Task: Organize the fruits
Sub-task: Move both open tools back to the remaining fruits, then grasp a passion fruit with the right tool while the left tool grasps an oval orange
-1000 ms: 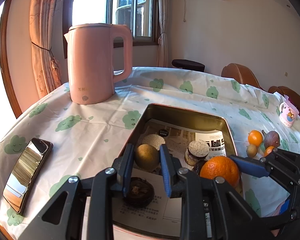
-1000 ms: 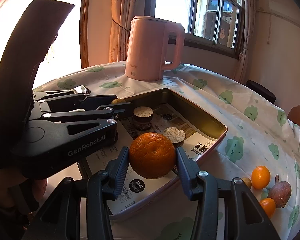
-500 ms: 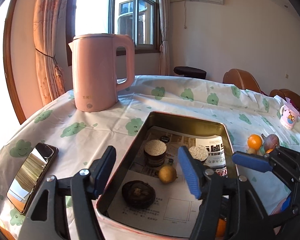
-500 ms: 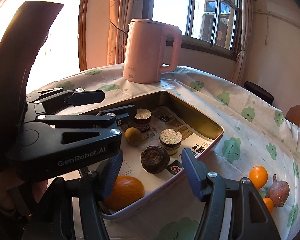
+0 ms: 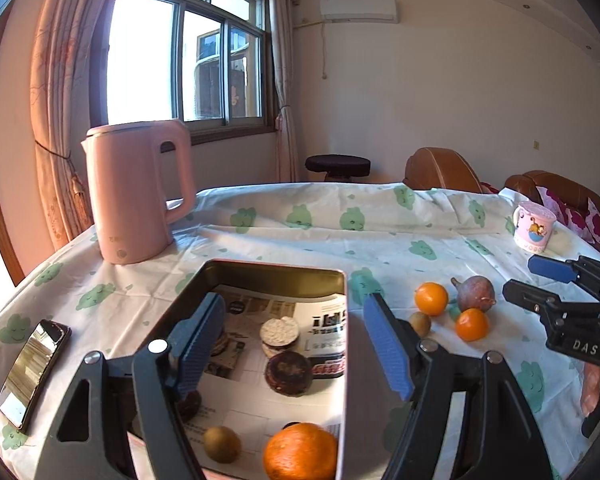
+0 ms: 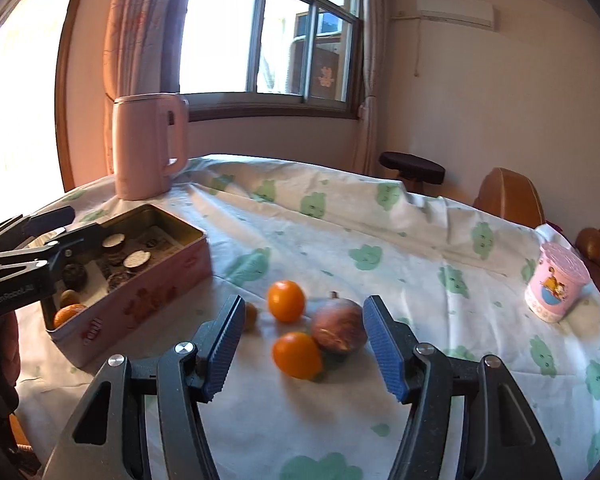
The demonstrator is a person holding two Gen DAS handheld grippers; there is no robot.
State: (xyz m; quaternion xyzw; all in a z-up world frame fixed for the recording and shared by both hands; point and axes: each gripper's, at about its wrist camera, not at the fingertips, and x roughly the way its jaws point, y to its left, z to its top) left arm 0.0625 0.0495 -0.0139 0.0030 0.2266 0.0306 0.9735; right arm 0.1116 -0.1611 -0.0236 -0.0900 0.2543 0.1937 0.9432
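Right gripper (image 6: 302, 350) has its fingers spread wide with nothing between them, hovering over the loose fruit on the tablecloth (image 6: 380, 240). Just ahead of it lie a small orange (image 6: 297, 355) nearest the fingers, a reddish-brown fruit (image 6: 339, 330) touching it, another small orange (image 6: 286, 300) behind, and a little brown kiwi-like fruit (image 6: 250, 315) closest to the tin.

Left gripper (image 5: 294, 346) is also wide apart and empty, hanging above the tin (image 5: 276, 270). Inside the tin, at its near end, sit a big orange (image 5: 300, 456) and a brownish round fruit (image 5: 221, 444). Round dark cakes or pastries (image 5: 289, 367) lie mid-tin on printed paper lining.

Progress, judging by layout: two fruits are in the tin and four remain outside it, all clustered beside the tin's right wall. Roughly a third done. The right gripper looks lined up for the next pick, probably the nearest small orange or the reddish-brown fruit.

Past the tin: pink kettle (image 5: 138, 190). Phone (image 5: 32, 372) left of the tin, pink cup (image 5: 533, 226) far right of it.
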